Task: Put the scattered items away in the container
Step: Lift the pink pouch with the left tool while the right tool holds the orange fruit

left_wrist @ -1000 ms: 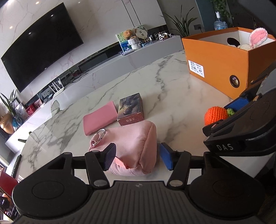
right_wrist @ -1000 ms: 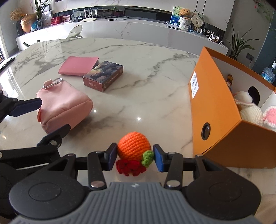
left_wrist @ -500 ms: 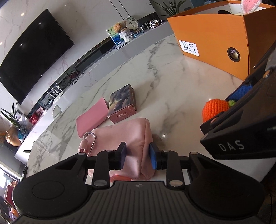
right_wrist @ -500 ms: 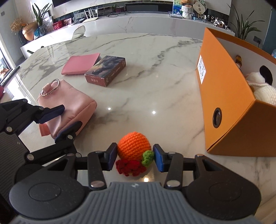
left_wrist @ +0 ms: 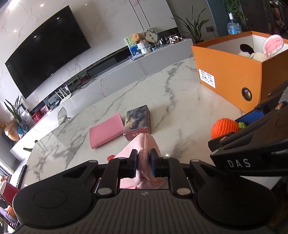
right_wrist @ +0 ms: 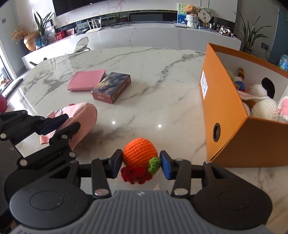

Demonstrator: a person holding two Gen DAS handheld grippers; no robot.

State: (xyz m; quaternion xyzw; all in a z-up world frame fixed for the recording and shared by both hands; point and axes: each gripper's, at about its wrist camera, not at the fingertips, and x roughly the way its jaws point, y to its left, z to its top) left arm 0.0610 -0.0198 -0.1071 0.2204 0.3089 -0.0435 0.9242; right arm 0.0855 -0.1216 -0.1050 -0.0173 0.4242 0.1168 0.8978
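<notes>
Left gripper (left_wrist: 144, 164) jaws nearly closed, pinching a fold of the pink pouch (right_wrist: 79, 115), good for lifting soft fabric. Right gripper (right_wrist: 140, 166) jaws part-open, clamping the crochet orange (right_wrist: 139, 153). Orange box (right_wrist: 232, 126) just right, already holding plush toys; pink wallet (right_wrist: 86, 80) and card box (right_wrist: 111, 87) remain on the worktop (right_wrist: 162, 90).

Wall, my ten o'clock: large curved black television (left_wrist: 48, 52).
Sideboard, one o'clock: brown teddy bear (right_wrist: 190, 8), leafy green houseplant (left_wrist: 195, 27).
</notes>
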